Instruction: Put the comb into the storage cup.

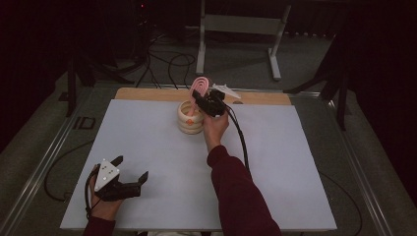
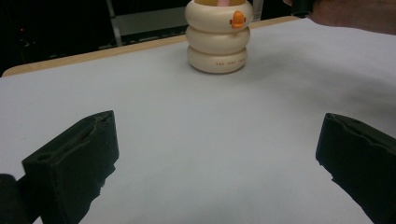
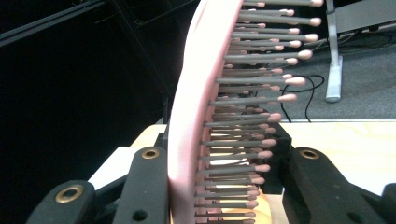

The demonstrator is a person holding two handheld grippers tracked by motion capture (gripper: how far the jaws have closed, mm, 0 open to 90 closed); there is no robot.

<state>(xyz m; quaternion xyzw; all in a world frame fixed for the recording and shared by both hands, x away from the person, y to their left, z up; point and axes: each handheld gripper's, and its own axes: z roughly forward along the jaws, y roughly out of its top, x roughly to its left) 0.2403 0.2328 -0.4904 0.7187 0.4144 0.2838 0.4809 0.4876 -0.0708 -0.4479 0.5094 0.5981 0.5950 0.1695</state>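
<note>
A pink hairbrush (image 1: 200, 83) stands upright with its handle reaching down into a cream ringed holder (image 1: 190, 119) at the back middle of the table. My right gripper (image 1: 201, 101) is shut on the brush just above the holder's rim. In the right gripper view the brush's pink back (image 3: 189, 116) and grey bristles sit between the two black jaws of that gripper (image 3: 224, 186). My left gripper (image 1: 132, 168) rests open near the front left of the table, with nothing between its jaws. The left gripper view looks across the sheet to the holder (image 2: 218, 42) with its orange mark.
A white sheet (image 1: 147, 147) covers the table, with a wooden strip (image 1: 147, 94) along its back edge. A white metal stand (image 1: 236, 29) and black cables (image 1: 167, 64) lie on the floor behind. The right gripper's cable (image 1: 241, 137) trails over the sheet.
</note>
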